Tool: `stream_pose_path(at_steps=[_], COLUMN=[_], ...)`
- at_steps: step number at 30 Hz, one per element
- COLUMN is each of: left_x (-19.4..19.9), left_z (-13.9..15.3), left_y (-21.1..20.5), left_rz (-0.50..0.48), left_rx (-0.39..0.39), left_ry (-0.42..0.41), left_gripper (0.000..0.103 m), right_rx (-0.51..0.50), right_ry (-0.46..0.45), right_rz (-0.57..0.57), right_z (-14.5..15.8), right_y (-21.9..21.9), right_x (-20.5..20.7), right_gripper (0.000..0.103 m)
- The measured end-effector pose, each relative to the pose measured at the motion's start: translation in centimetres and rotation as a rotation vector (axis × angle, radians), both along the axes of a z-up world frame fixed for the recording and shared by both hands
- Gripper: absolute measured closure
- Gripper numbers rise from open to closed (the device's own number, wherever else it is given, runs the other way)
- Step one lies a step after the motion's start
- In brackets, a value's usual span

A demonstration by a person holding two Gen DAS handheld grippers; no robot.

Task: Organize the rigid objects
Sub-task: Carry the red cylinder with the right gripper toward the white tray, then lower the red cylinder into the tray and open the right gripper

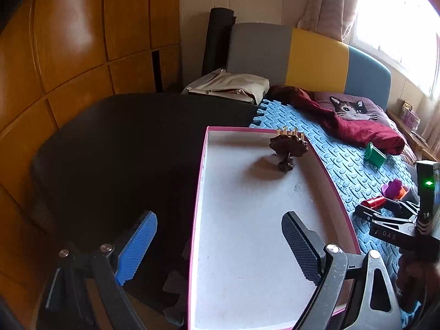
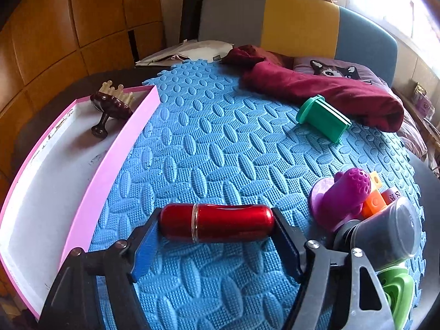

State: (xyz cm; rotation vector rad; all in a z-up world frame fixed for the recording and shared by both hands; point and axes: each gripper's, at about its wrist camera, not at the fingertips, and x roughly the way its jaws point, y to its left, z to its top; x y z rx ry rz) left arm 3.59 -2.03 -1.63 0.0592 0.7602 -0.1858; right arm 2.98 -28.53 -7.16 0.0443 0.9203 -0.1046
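Observation:
My right gripper [image 2: 217,221] lies low on the blue foam mat [image 2: 220,137], its pads pressed on both ends of a red metallic cylinder [image 2: 217,224] held lengthwise between them. My left gripper [image 1: 220,220] hovers open over the pink-rimmed white tray [image 1: 205,165], with nothing between its fingers. A dark brown wooden massager [image 1: 288,148] with pale prongs rests in the tray's far corner, and shows as the massager [image 2: 110,107] in the right wrist view. The left wrist view catches the red cylinder [image 1: 375,202] at its right edge.
On the mat lie a green spool [image 2: 323,118], a purple toy [image 2: 343,198], an orange block [image 2: 372,205], a dark clear-lidded jar [image 2: 390,228] and a light green piece [image 2: 396,288]. A maroon cloth [image 2: 316,90] and a cat pillow [image 2: 335,70] lie behind.

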Motion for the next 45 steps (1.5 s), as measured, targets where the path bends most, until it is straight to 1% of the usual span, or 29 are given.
stream_pose_path(at_steps=[9, 14, 16, 18, 21, 23, 27, 32, 40, 43, 45], left_x=[-0.5, -0.4, -0.3, -0.2, 0.0, 0.1, 0.5, 0.7, 1.0, 1.0, 1.0], left_z=[0.3, 0.0, -0.1, -0.1, -0.2, -0.4, -0.8, -0.8, -0.8, -0.7, -0.8], left_y=[0.4, 0.7, 0.9, 1.1, 1.4, 1.6, 2.3, 3.2, 4.1, 4.1, 4.1], left_rz=[0.008, 0.016, 0.023, 0.026, 0.030, 0.036, 0.052, 0.064, 0.088, 0.086, 0.083], left_rx=[0.014, 0.023, 0.018, 0.012, 0.005, -0.002, -0.017, -0.020, -0.030, -0.032, -0.032], left_ry=[-0.017, -0.007, 0.000, 0.001, 0.007, 0.014, 0.027, 0.022, 0.027, 0.026, 0.026], left_gripper=[0.010, 0.010, 0.010, 0.010, 0.010, 0.010, 0.010, 0.010, 0.010, 0.010, 0.010], right_rx=[-0.005, 0.002, 0.010, 0.042, 0.080, 0.096, 0.083, 0.089, 0.080, 0.075, 0.093], right_ry=[-0.001, -0.005, -0.006, -0.010, -0.036, -0.070, -0.123, -0.145, -0.092, -0.049, 0.017], right_rz=[-0.017, -0.036, -0.042, -0.046, -0.047, -0.026, 0.038, 0.146, 0.276, 0.293, 0.300], right_z=[0.0, 0.0, 0.1, 0.3, 1.3, 2.6, 4.8, 6.0, 5.5, 4.7, 3.5], right_y=[0.2, 0.2, 0.1, 0.1, 0.5, 1.2, 3.5, 6.8, 11.3, 12.0, 12.3], right_x=[-0.2, -0.4, -0.5, -0.5, -0.6, -0.7, -0.6, 0.2, 3.2, 5.4, 7.1], right_gripper=[0.027, 0.027, 0.027, 0.027, 0.027, 0.027, 0.027, 0.027, 0.027, 0.027, 0.027])
